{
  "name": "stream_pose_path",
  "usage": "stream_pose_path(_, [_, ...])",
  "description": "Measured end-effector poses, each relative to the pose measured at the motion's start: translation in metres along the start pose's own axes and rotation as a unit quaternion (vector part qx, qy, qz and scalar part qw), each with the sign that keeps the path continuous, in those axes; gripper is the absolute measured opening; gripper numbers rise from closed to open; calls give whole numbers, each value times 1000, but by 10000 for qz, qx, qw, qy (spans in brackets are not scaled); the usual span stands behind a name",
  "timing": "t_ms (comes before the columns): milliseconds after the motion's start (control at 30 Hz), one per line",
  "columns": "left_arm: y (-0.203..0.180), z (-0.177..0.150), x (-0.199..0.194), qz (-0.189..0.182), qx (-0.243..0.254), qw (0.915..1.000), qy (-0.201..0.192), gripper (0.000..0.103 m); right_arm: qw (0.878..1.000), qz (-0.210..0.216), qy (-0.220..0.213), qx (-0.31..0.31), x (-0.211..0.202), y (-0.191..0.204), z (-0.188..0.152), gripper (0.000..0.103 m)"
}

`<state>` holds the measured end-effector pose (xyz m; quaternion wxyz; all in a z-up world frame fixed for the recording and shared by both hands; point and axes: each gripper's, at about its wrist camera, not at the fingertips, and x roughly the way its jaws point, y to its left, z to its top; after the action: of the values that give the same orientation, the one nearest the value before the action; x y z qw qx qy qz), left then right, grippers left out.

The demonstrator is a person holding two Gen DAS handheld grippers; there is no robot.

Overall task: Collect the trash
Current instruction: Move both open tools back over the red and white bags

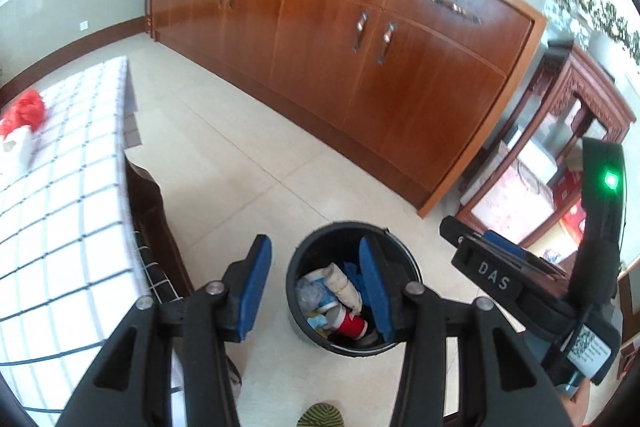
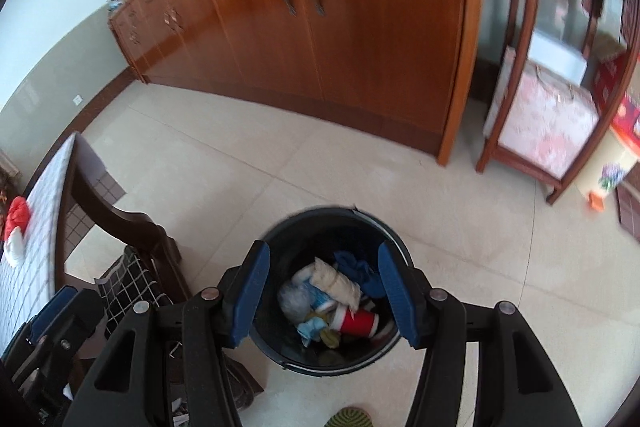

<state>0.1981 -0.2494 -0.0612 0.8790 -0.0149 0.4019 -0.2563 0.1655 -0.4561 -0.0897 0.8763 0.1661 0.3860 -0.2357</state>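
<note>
Below both empty, parted grippers, left (image 1: 316, 291) and right (image 2: 326, 293), stands the trash-filled bin (image 2: 320, 227).

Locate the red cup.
The red cup lies on its side inside the black bin on the floor, low centre in both wrist views, among crumpled paper and a blue cloth.

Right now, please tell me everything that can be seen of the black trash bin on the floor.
The black trash bin is round, looks like plastic, and stands upright and open on the pale tiled floor, near a dark wooden chair. A thin wire handle seems to lie along its rim. Inside are crumpled white paper, a clear plastic wrap, a blue cloth and a red cup lying on its side. No tongs touch it.
</note>
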Motion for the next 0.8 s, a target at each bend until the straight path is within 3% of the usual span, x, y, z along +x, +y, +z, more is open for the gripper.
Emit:
stream_pose_path(100, [12,6,-18,113,-56,9996,-260,48,9996,154,-211,-105,-20,20,4,64])
stream_pose_path(333, [63,16,-56,565,-295,9961,-616,51,9941,768,-463,-611,-46,91,7,65])
stream_pose_path(800, [198,7,-100,1717,-1130,9747,-874,53,9672,1861,-340,-1695,-44,250,-18,65])
